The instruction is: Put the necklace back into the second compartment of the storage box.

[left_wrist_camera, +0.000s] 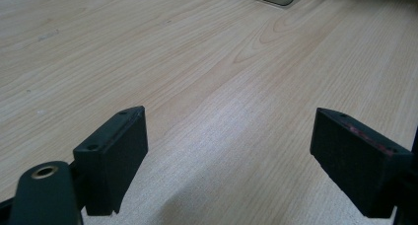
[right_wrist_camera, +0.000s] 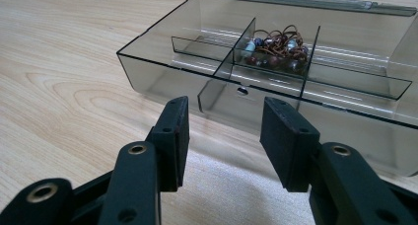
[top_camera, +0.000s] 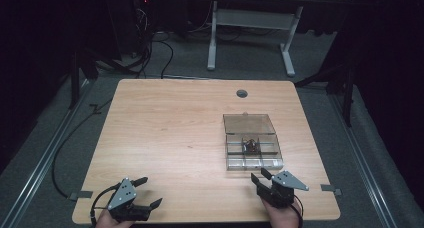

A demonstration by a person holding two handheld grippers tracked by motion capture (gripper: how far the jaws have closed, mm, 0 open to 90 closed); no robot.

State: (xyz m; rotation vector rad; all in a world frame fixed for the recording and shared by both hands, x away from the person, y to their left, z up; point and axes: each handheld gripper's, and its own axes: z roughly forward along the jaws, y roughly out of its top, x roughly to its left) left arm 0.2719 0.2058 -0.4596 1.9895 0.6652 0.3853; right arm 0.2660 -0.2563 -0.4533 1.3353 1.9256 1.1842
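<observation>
The pale wood worktop (top_camera: 175,138) stood on grey carpet (top_camera: 240,58) in a dark room — no writing legible. Both grippers — left (top_camera: 146,192), right (top_camera: 261,177) — were spread, empty, near a smoky box (top_camera: 252,138).

Dim room: grey carpet (top_camera: 250,63), white-legged desk (top_camera: 250,18) beyond the light wooden table (top_camera: 175,128), tangled cables (top_camera: 150,48).

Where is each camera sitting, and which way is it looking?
High view: above the person's side, looking forward and down on the table; both hands hold the left gripper and right gripper.
Left gripper view: rides the left gripper, low over bare wood; its open jaws show.
Right gripper view: rides the right gripper, facing the clear box and beaded bracelet; its open jaws show.
Shared: high and right gripper views both show the box holding the bracelet.
</observation>
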